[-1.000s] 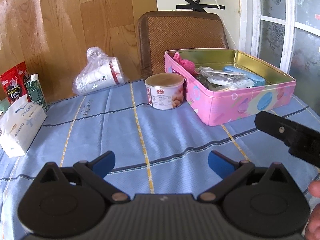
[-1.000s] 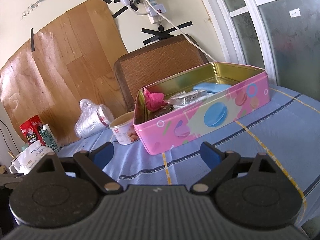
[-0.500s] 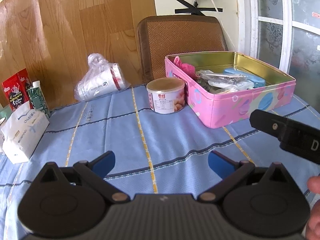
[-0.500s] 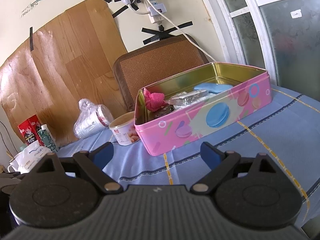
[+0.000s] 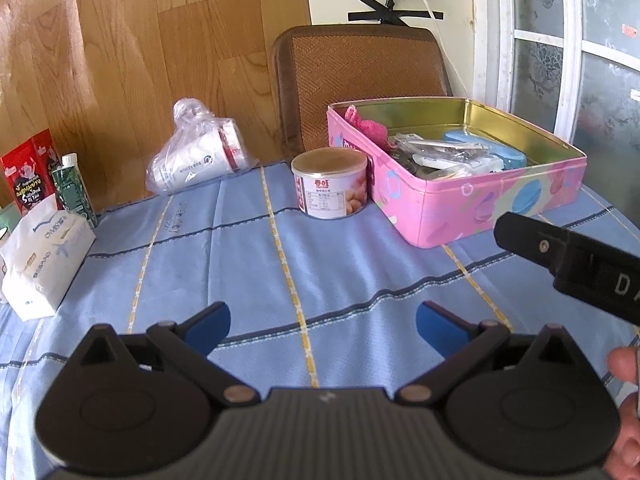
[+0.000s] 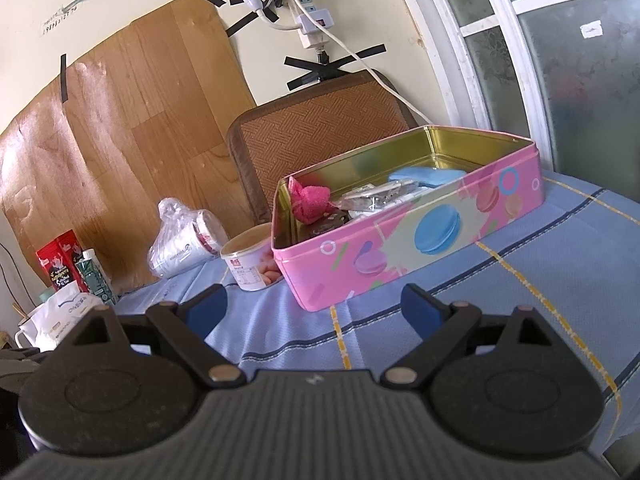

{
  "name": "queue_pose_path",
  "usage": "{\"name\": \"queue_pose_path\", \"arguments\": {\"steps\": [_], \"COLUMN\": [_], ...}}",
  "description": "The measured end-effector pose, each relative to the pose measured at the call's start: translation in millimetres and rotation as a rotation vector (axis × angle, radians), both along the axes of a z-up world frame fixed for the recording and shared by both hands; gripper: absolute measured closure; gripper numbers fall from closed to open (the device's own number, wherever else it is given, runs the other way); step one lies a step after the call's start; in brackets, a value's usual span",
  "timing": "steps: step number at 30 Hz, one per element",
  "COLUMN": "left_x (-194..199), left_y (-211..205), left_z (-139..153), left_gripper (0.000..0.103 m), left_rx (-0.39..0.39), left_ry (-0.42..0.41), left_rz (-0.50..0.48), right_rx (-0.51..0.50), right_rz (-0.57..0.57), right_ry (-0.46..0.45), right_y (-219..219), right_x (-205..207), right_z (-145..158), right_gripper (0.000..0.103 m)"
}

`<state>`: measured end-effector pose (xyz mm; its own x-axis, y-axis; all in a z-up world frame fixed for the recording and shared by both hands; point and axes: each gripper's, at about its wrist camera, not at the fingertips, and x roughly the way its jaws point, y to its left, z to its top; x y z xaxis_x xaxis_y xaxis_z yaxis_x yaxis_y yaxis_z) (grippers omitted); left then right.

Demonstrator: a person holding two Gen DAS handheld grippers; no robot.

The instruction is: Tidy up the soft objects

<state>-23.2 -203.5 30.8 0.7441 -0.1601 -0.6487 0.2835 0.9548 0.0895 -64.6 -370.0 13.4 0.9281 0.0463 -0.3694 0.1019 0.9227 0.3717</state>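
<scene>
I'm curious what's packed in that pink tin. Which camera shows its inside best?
The left wrist view: it looks down over the rim of the pink tin, showing the pink cloth, clear wrappers and a blue case. The right wrist view sits lower, so the tin's front wall hides much of the contents.

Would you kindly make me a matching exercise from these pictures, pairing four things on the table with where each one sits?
Things:
1. pink cloth
2. round can
3. tissue pack
4. bagged paper cups

Places:
A. at the table's left edge
B. inside the pink tin, at its far left corner
C. at the back of the table, lying on their side
D. right beside the tin's left wall

Pairs: 1-B, 2-D, 3-A, 4-C
</scene>
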Motion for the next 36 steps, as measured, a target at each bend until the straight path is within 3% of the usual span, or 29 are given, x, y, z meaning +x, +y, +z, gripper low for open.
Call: {"name": "queue_pose_path", "arguments": {"steps": [36], "left_x": [-1.6], "left_y": [-6.0], "left_z": [-3.6], "left_gripper": [0.0], "left_rx": [0.018], "left_ry": [0.042], "left_rz": [-0.024], "right_rx": [0.007], "right_rz": [-0.001], "right_ry": [0.006], "right_y": [1.2], "right_x": [-1.9], "right_z": [-2.5], "right_gripper": [0.007]}}
